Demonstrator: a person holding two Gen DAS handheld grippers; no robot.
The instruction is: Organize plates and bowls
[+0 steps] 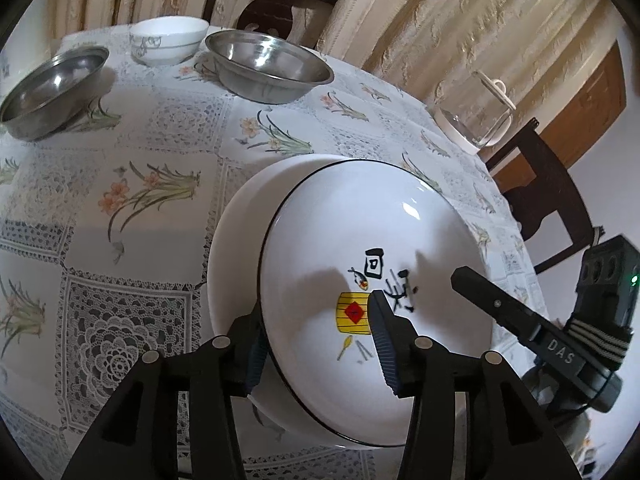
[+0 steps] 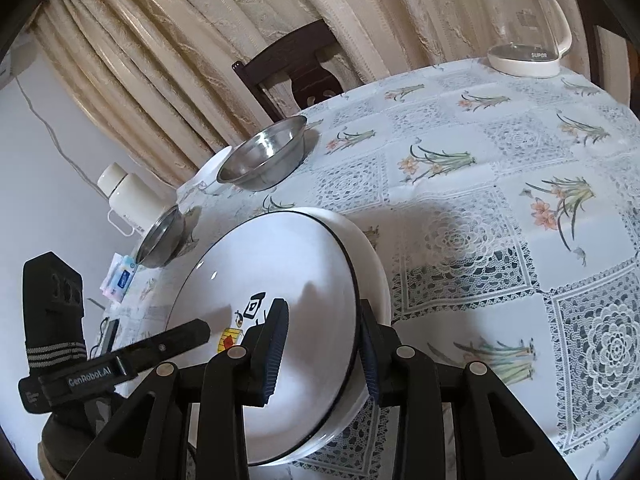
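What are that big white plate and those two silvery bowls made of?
The plate looks like glazed ceramic: glossy white, sharp highlights, a thin black rim line and a painted picture. The two bowls look like stainless steel: grey, mirror-like insides, thin rolled rims. That is judged by look alone.

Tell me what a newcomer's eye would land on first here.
The big white plate with a black rim and a small painted picture, gripped at opposite edges by the left gripper and the right gripper. Behind it on the flowered tablecloth sit two steel bowls and a glass kettle.
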